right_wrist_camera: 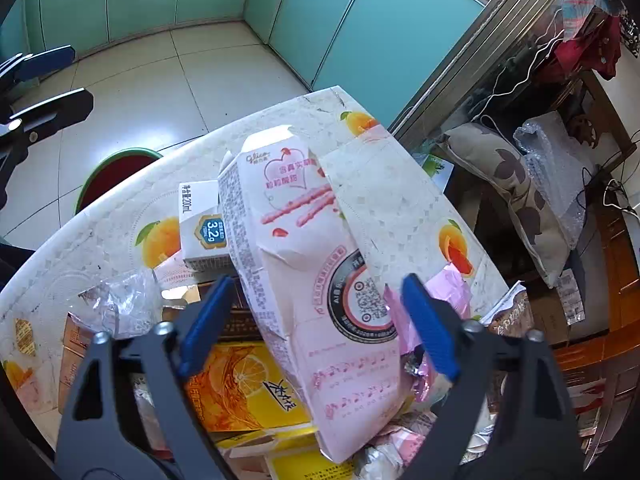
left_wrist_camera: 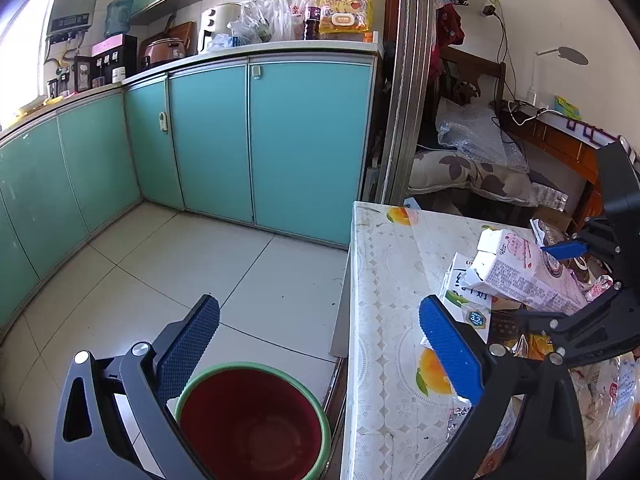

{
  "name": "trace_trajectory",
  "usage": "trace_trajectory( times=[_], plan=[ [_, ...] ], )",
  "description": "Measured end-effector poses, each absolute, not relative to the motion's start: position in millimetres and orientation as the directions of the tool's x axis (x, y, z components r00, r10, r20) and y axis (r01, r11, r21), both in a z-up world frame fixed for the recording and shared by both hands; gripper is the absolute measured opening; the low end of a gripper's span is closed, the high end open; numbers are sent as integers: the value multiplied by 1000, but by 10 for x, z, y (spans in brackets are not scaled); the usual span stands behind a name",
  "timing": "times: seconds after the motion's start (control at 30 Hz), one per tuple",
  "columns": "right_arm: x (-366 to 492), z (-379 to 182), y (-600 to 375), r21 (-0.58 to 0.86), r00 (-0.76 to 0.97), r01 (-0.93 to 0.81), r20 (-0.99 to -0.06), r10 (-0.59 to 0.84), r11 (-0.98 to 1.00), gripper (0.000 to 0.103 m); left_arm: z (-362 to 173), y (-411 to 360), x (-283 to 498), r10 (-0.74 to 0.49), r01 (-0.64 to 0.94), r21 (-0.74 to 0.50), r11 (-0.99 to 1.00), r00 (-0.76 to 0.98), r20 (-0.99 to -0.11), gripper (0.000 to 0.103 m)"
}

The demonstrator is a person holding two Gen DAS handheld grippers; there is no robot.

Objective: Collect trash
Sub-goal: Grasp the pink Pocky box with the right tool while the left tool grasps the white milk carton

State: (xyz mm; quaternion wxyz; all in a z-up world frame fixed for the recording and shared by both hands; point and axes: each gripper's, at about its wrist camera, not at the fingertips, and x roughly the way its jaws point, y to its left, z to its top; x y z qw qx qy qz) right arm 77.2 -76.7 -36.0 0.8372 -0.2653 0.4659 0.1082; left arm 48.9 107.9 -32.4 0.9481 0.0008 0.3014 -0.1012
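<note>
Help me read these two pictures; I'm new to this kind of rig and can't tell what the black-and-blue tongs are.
There is no robot here. A person holds a two-fingered grabbing tool in each hand, and each tool has a camera looking along its blue fingers. The left wrist view shows the left tool, open and empty above a red bucket on the floor. The right wrist view shows the right tool, with a pink snack box between its fingers but seemingly not pinched yet. The table is heaped with trash, including a small milk carton, a yellow box and wrappers.
</note>
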Motion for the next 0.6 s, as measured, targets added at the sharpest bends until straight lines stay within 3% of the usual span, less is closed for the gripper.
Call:
trace_trajectory(
  times=[0.2, 0.4, 0.6],
  plan=[
    [637, -181, -806, -362, 621, -385, -782, -52, 849, 55, -352, 909, 467, -236, 262, -37, 964, 785, -573, 96],
    [348, 384, -1066, -254, 736, -296, -675, 51, 921, 52, -380, 449, 524, -333, 428, 17, 904, 726, -602, 95],
    [24, 582, -1367, -162, 793, -226, -603, 85, 961, 53, -420, 165, 846, -459, 504, -125, 855, 621, -636, 95]
  ],
)
